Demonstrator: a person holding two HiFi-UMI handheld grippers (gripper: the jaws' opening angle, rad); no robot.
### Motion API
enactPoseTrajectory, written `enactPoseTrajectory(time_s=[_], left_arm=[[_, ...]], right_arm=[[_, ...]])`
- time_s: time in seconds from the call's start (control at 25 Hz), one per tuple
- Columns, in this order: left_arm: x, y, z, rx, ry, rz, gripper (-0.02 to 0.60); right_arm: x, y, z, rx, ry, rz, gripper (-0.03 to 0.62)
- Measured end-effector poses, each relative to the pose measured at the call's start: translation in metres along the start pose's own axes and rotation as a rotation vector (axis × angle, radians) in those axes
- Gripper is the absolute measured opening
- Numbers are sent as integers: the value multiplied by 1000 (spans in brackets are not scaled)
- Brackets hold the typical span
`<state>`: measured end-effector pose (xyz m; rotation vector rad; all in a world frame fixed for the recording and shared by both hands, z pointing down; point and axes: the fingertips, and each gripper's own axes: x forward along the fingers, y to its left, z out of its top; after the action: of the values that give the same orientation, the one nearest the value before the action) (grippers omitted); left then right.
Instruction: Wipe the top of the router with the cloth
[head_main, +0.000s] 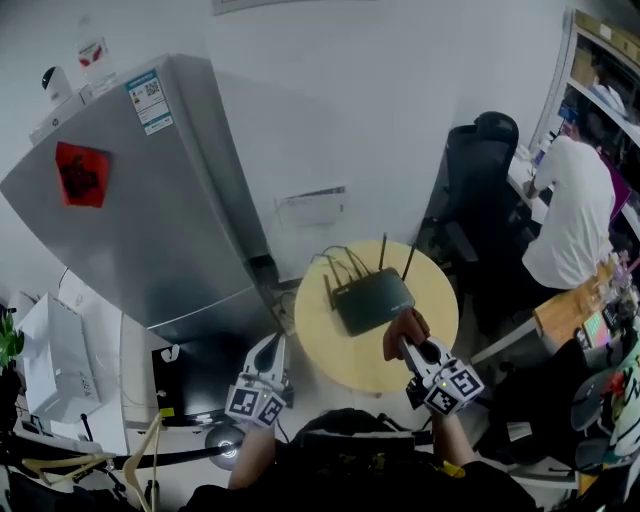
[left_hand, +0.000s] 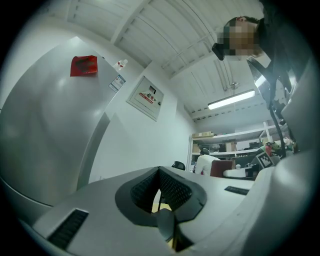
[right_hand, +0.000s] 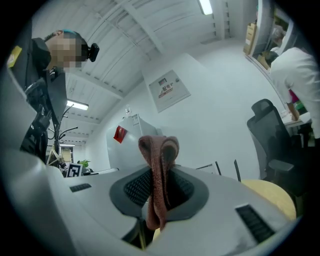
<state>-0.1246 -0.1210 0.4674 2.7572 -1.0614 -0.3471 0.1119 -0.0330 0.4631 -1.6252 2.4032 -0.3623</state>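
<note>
A black router (head_main: 372, 298) with several upright antennas lies on the round pale wood table (head_main: 330, 345). My right gripper (head_main: 407, 345) is shut on a reddish-brown cloth (head_main: 404, 330), held just off the router's near right corner. In the right gripper view the cloth (right_hand: 159, 177) hangs folded between the closed jaws and two antennas (right_hand: 235, 169) show behind. My left gripper (head_main: 268, 362) hovers by the table's left edge, jaws shut with nothing between them; in the left gripper view they (left_hand: 167, 220) point up toward the wall.
A tall silver fridge (head_main: 150, 190) stands left of the table. A black office chair (head_main: 475, 190) and a seated person in white (head_main: 575, 215) are at the back right. A coat rack (head_main: 90, 465) and white boxes (head_main: 50, 355) sit at lower left.
</note>
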Motion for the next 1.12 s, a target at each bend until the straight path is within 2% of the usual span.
enactPoseTrajectory(time_s=[0.2,0.36,0.52,0.76,0.92,1.0,1.12], left_arm=[[3,34,0,-22,15,30,-6],[3,42,-7,-37,30,59,-6],[11,39,-2,-25,13,93,-6],[18,22,-3,21,14,137,-6],[24,12,4,10,-9,168,-5],[23,6,7,6,-20,179,-6],[11,4,3,10,-13,233,-6]], right_arm=[[43,0,-4,4,34,19,60],[67,2,-12,-58,108,75,60],[92,-8,-16,-134,171,153,60],[127,-27,-14,-268,262,314,60],[144,-31,-22,-339,313,400,60],[152,-37,-34,-363,368,424,60],[166,-64,-73,-327,530,378,60]])
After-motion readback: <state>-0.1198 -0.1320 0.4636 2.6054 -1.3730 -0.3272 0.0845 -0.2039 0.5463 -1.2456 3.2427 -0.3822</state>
